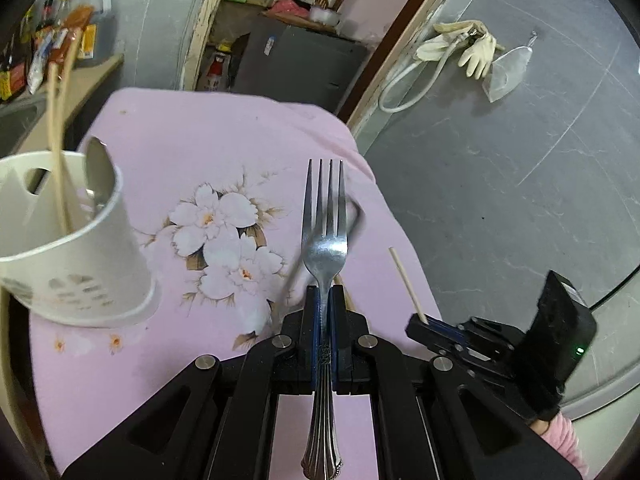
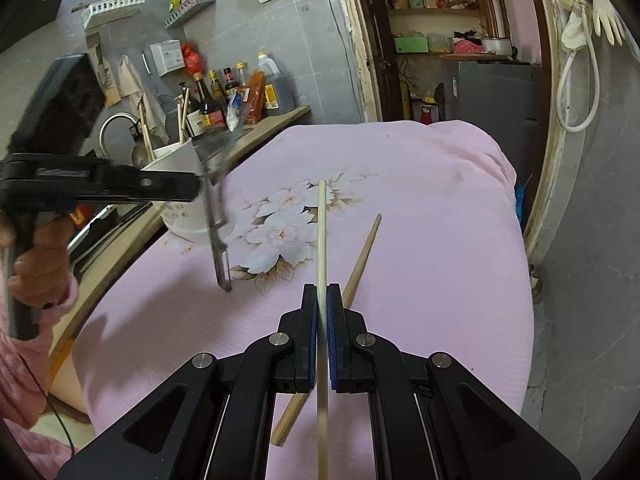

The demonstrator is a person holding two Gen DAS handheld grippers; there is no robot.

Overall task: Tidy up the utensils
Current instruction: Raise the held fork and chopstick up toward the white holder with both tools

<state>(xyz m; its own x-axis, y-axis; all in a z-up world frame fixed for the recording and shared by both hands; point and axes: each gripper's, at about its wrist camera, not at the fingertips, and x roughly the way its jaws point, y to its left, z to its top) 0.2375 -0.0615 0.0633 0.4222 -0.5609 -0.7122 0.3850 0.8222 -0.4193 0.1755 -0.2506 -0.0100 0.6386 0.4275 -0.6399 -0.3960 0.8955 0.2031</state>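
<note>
Left gripper (image 1: 325, 292), angled downward, clamps a fork (image 1: 325, 240); right gripper (image 2: 322, 292), angled downward, clamps a chopstick (image 2: 322, 232).

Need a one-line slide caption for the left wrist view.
Left gripper clamps a fork above the pink cloth, near the white holder with chopsticks.

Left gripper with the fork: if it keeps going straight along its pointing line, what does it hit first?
Probably the pink flowered cloth on the table. The left gripper, shut on the silver metal fork, points down past the tines at bare cloth; the white utensil cup stands off to the left. Depth is uncertain.
</note>
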